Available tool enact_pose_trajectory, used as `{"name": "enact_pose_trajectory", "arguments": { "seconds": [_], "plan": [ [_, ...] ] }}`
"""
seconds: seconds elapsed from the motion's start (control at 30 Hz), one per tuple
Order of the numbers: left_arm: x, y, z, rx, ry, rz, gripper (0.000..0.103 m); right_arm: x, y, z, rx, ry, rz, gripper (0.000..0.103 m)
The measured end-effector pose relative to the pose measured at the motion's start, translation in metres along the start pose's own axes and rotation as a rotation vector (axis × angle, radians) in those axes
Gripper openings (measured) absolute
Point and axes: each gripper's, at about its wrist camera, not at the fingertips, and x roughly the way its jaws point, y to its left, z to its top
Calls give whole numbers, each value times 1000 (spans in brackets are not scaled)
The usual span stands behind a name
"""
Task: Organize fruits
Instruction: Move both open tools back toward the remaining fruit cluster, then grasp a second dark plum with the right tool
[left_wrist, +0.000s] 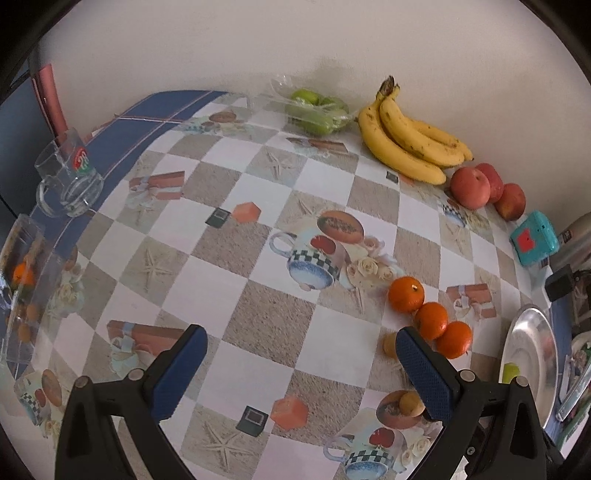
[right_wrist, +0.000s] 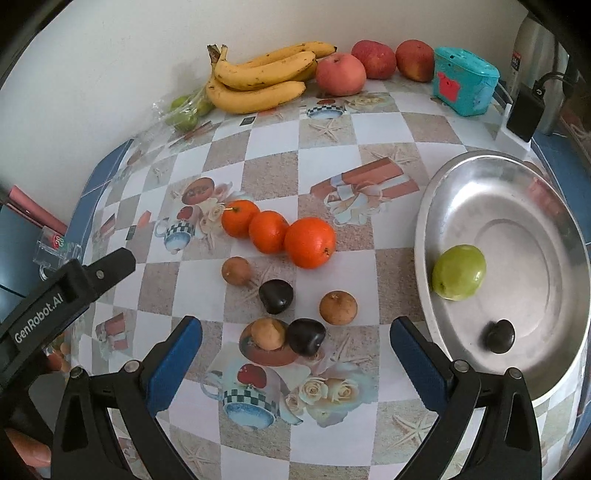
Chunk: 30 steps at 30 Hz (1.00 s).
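Checkered worktop (left_wrist: 258, 325) against a pale wall. Left wrist view: left tongs (left_wrist: 301, 373) spread wide, holding nothing; three oranges (left_wrist: 430, 319) just beside the right pad, bananas (left_wrist: 406, 140) and apples (left_wrist: 484, 188) by the wall.

Right wrist view: right tongs (right_wrist: 295, 369) also wide apart, empty, over brown and dark small fruits (right_wrist: 284, 314). Metal bowl (right_wrist: 546, 206) on the right holds a green fruit (right_wrist: 459, 272) and one dark fruit (right_wrist: 500, 336).

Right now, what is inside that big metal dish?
The metal dish holds one green fruit and one small dark fruit, lying apart. Its near edge is hidden behind the right gripper's finger.
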Motion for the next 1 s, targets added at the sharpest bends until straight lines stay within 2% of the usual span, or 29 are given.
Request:
{"name": "enact_pose_trajectory", "arguments": {
  "seconds": [0.17,0.27,0.33,0.4,0.47,0.53,0.6,1.0],
  "plan": [
    [5,-6,-4,19,26,-13,103,-4,-5,-2,24,-10,32,101],
    [6,-9,-5,30,32,-13,103,-6,-8,-2,40,-23,28,97],
    [8,-10,-6,35,39,-10,103,-3,-10,-2,41,-14,25,78],
    [10,-11,-7,36,49,-11,103,2,-11,-3,41,8,23,71],
    [13,-12,-8,37,58,-8,103,9,-12,-5,45,32,30,69],
    [16,-13,-9,37,68,-4,103,13,-12,-6,46,42,44,58],
    [21,-15,-11,42,85,-1,103,16,-13,-6,44,47,46,52],
    [33,-25,-17,77,135,-3,103,34,-21,-8,82,106,67,42]
  ]
}}
